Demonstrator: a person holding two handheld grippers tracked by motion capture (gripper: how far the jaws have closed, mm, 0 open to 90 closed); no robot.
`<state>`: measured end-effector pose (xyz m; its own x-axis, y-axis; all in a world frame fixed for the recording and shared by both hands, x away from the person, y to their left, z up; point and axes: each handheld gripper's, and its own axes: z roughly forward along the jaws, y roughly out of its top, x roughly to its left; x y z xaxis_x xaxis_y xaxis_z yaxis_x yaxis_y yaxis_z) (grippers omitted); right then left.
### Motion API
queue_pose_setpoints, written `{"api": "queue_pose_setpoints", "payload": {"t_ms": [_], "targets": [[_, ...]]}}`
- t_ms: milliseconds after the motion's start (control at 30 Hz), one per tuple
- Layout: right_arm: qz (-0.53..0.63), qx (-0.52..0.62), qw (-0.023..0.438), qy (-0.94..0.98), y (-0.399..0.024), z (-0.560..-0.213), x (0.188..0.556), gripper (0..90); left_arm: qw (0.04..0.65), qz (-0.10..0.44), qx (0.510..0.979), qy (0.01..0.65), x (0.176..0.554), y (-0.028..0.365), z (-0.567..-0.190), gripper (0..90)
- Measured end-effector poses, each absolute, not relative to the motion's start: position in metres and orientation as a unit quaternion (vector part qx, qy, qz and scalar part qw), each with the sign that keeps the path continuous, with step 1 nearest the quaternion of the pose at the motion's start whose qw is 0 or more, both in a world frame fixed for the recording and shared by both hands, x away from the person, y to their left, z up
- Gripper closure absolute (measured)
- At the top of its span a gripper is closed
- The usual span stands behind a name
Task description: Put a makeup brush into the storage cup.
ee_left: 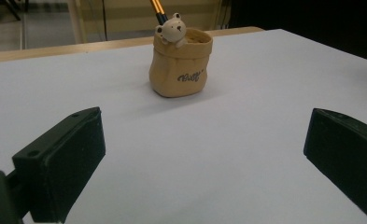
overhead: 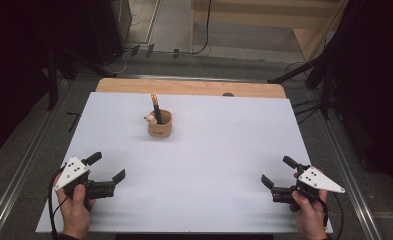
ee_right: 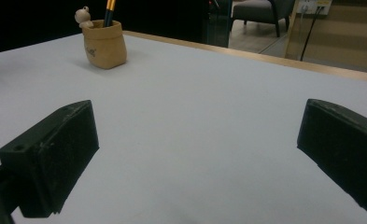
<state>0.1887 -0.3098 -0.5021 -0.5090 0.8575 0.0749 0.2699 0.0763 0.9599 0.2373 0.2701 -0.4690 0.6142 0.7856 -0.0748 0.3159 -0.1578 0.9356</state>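
A tan sack-shaped pen holder (overhead: 160, 125) with a small bear figure on its rim stands upright near the middle back of the white table (overhead: 199, 170). Orange and black pencils (overhead: 155, 106) stick up out of it. The same holder (ee_left: 181, 63) appears straight ahead in the left gripper view, and the holder (ee_right: 105, 43) sits at the upper left in the right gripper view. My left gripper (overhead: 106, 166) rests open at the front left, held by a hand. At the front right my right gripper (overhead: 279, 172) is open too. Nothing sits between either pair of jaws.
A wooden strip (overhead: 189, 87) runs along the table's far edge. Dark stands and cables (overhead: 304, 75) sit on the floor beyond it, and metal rails (overhead: 24, 165) flank the table. A chair (ee_right: 260, 11) stands in the background.
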Motion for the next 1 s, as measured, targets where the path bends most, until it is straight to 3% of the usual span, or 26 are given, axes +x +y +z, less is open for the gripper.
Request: {"api": "queue_pose_setpoints", "payload": {"t_ms": [1000], "targets": [[0.537,0.42,0.273,0.679,-0.309,-0.503,0.189,0.0,0.537,0.229,0.715,0.385,0.225,0.293,-0.469,0.0]]}}
